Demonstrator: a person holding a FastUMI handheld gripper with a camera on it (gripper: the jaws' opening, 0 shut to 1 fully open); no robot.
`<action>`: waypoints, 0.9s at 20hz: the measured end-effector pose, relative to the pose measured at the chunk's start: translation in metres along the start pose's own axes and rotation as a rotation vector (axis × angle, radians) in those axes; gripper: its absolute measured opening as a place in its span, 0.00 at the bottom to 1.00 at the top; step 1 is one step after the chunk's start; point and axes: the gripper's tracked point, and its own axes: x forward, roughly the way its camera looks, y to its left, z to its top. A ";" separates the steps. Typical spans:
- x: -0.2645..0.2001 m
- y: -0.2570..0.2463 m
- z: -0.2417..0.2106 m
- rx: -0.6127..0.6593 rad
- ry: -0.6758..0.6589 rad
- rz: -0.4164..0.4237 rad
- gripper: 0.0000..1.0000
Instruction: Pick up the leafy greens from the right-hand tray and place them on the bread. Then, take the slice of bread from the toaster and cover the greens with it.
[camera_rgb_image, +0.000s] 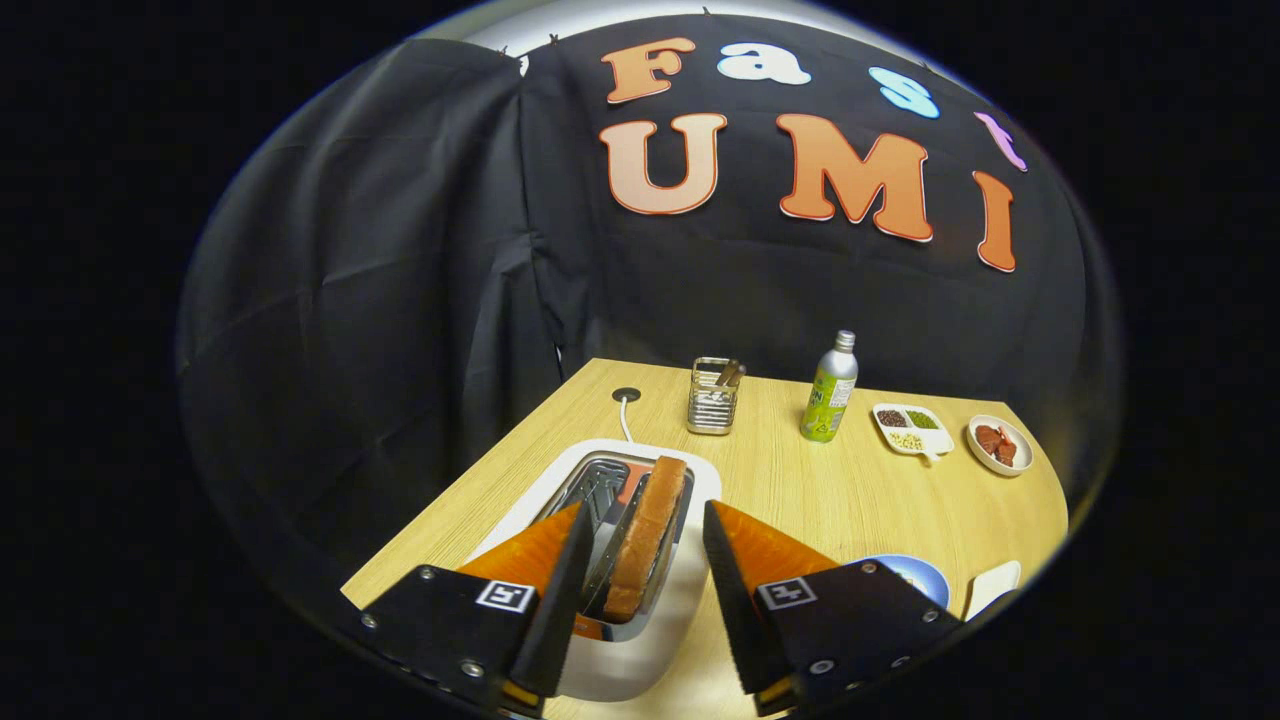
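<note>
Your gripper (645, 560) sits low in the centre of the frame with its two fingers spread wide, gripping nothing. The slice of bread (645, 535) stands on edge in the right-hand slot of the toaster (640, 640), and you have it framed between the fingers: the left finger lies just to the left of the toaster's slots, the right finger just past the toaster's right side, and neither one touches the slice. The toaster is white with metal slots, and its cord (625, 420) runs back toward a round grommet (626, 395) in the wooden table (850, 500).

Look to the middle of the frame, beyond the toaster, and you see a metal wire holder (714, 396) with something standing in it; what it holds is too small to tell. Just right of it stands a green bottle (830, 390) with a silver cap, upright. Further right, near the table's far edge, lies a white divided dish (912, 429) with dark, green and pale contents in separate compartments, and beside it a small round plate (999, 444) carrying reddish-brown pieces.

At the lower right, behind your right finger, a blue plate (925, 575) peeks out, and just right of it is a corner of a white tray (992, 588). From here you cannot tell where the leafy greens lie
</note>
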 end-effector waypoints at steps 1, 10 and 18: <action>-0.001 0.000 -0.001 -0.002 -0.002 0.001 0.60; -0.007 0.015 0.009 -0.004 -0.016 0.032 0.05; -0.035 0.009 0.046 0.010 -0.081 0.060 0.05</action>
